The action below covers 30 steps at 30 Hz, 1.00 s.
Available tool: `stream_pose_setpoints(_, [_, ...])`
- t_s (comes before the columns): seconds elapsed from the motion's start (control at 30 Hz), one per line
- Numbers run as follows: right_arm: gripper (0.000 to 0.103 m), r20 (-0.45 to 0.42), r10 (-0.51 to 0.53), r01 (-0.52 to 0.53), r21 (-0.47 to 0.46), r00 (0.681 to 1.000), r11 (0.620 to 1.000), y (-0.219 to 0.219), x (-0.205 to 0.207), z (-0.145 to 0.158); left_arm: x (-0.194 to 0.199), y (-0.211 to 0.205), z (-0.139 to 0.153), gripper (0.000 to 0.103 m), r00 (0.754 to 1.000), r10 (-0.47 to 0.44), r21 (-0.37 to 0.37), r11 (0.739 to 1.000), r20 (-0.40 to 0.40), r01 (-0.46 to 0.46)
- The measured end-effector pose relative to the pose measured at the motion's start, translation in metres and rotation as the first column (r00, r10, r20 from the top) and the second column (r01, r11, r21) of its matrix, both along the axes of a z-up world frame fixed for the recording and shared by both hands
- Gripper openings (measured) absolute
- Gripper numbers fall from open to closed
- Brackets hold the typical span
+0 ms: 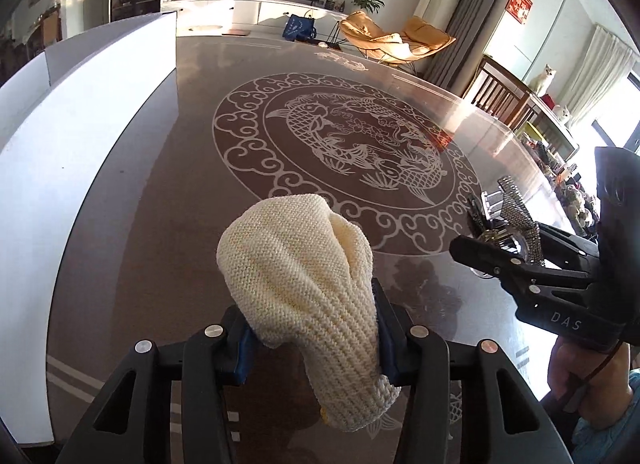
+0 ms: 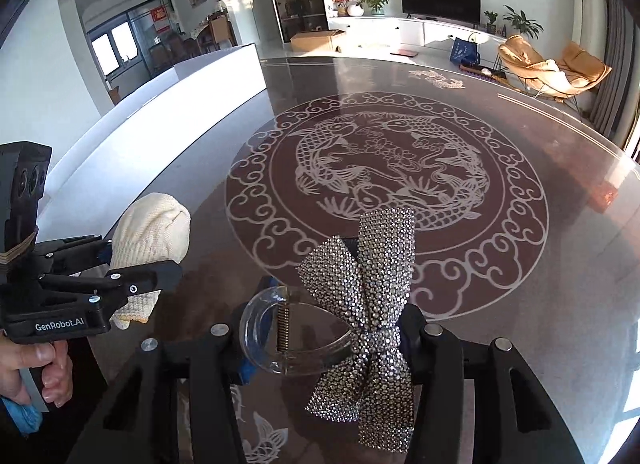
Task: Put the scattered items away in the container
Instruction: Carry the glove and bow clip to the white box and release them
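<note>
Left wrist view, lower centre: left gripper [image 1: 316, 336] w/ blue pads clenched on a cream ribbed-knit glove [image 1: 304, 292], soft, bunched, cuff hanging low. Right gripper [image 1: 476, 240] enters at right edge, angled down, a hand [image 1: 580, 380] under its grip. Right wrist view adds detail: right gripper [image 2: 324, 344] grasps a clear plastic hair claw clip with rhinestone-studded silver bow [image 2: 360, 304], coil spring visible; left gripper at left edge, fingers [image 2: 52, 376] round its handle. Both items held above glossy brown glass table w/ white fish medallion [image 2: 520, 264]; white counter [image 2: 168, 112] at upper left.
</note>
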State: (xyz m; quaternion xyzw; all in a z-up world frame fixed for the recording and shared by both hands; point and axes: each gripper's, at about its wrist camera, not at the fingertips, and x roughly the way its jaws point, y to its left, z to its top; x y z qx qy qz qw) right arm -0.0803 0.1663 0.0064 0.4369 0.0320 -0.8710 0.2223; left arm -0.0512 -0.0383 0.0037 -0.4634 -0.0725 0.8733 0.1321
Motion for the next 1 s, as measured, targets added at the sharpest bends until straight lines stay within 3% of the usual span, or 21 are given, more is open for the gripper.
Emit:
stream_pose_setpoints(0.13, [0.051, -0.040, 0.092, -0.093, -0.025, 0.995, 0.995, -0.048, -0.003, 0.031, 0.010, -0.046, 0.046, 0.048, 0.996, 0.052, 0.027, 0.998, -0.066, -0.050])
stream_pose_setpoints(0.3, [0.051, -0.131, 0.224, -0.238, -0.095, 0.966, 0.967, -0.136, -0.020, 0.090, 0.011, -0.145, 0.101, 0.048, 0.965, 0.211, -0.052, 0.974, -0.154, -0.222])
stream_pose_setpoints(0.4, [0.051, -0.166, 0.301, -0.324, -0.136, 0.939, 0.936, -0.198, -0.031, 0.117, 0.008, -0.208, 0.106, 0.048, 0.940, 0.315, -0.076, 0.942, -0.132, -0.327])
stream_pose_setpoints(0.5, [0.051, -0.185, 0.385, -0.413, -0.151, 0.904, 0.898, -0.261, -0.038, 0.131, 0.003, -0.256, 0.088, 0.048, 0.916, 0.394, -0.100, 0.911, -0.071, -0.399])
stream_pose_setpoints(0.67, [0.051, -0.131, 0.477, -0.489, -0.082, 0.869, 0.868, -0.352, -0.057, 0.111, -0.006, -0.294, 0.049, 0.048, 0.892, 0.450, -0.109, 0.889, 0.038, -0.444])
stream_pose_setpoints(0.9, [0.052, -0.007, 0.487, -0.486, 0.037, 0.873, 0.873, -0.406, -0.084, 0.053, -0.010, -0.306, 0.029, 0.049, 0.874, 0.478, -0.112, 0.876, 0.083, -0.468])
stream_pose_setpoints(0.93, [0.059, 0.016, 0.473, -0.473, 0.062, 0.881, 0.879, -0.410, -0.086, 0.046, -0.011, -0.307, 0.026, 0.055, 0.867, 0.489, -0.119, 0.871, 0.098, -0.477])
stream_pose_setpoints(0.97, [0.092, 0.033, 0.457, -0.458, 0.085, 0.889, 0.885, -0.409, -0.090, 0.040, -0.011, -0.308, 0.024, 0.059, 0.859, 0.500, -0.124, 0.864, 0.113, -0.487])
stream_pose_setpoints(1.0, [0.102, 0.042, 0.454, -0.456, 0.083, 0.890, 0.886, -0.407, -0.094, 0.037, -0.011, -0.311, 0.024, 0.060, 0.851, 0.512, -0.122, 0.858, 0.118, -0.499])
